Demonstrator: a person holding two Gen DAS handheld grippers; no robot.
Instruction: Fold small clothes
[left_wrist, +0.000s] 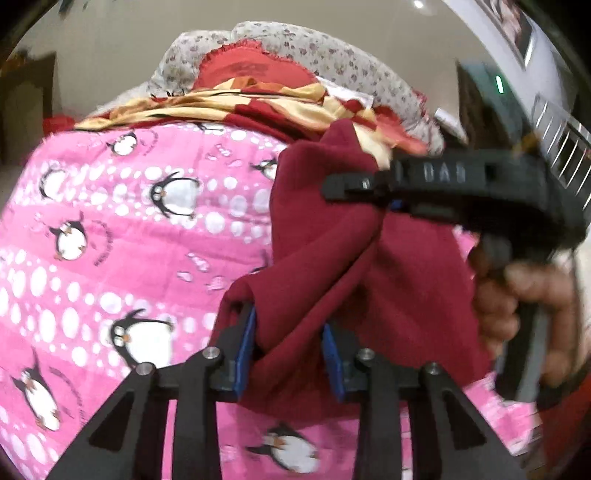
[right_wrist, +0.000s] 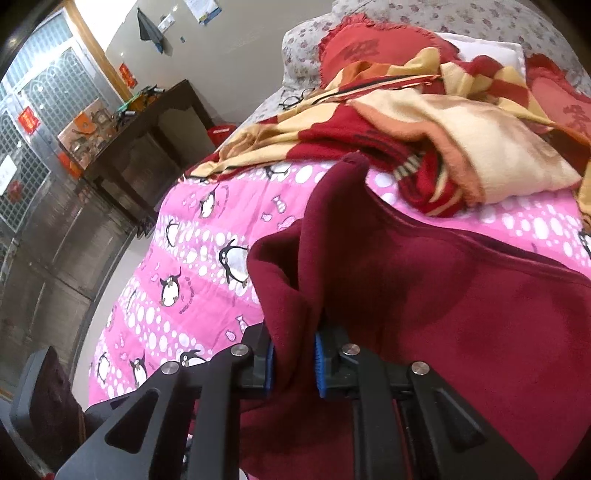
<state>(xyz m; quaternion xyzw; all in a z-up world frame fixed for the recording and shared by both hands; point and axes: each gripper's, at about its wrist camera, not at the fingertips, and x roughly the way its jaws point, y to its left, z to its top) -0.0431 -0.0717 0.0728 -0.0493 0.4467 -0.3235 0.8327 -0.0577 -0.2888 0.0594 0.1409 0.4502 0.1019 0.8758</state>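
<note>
A dark red garment (left_wrist: 332, 258) hangs lifted above the pink penguin bedsheet (left_wrist: 110, 240). My left gripper (left_wrist: 290, 347) is shut on a bunched edge of it between its blue pads. In the left wrist view the right gripper (left_wrist: 354, 188) comes in from the right, held by a hand, and pinches the garment higher up. In the right wrist view my right gripper (right_wrist: 293, 354) is shut on a fold of the garment (right_wrist: 443, 295), which drapes over the bedsheet (right_wrist: 192, 266).
A red and cream blanket (right_wrist: 424, 122) lies crumpled at the head of the bed with red cushions (right_wrist: 354, 48) and a floral pillow (left_wrist: 332, 51). A dark wooden table (right_wrist: 147, 129) and metal doors (right_wrist: 44, 184) stand left of the bed.
</note>
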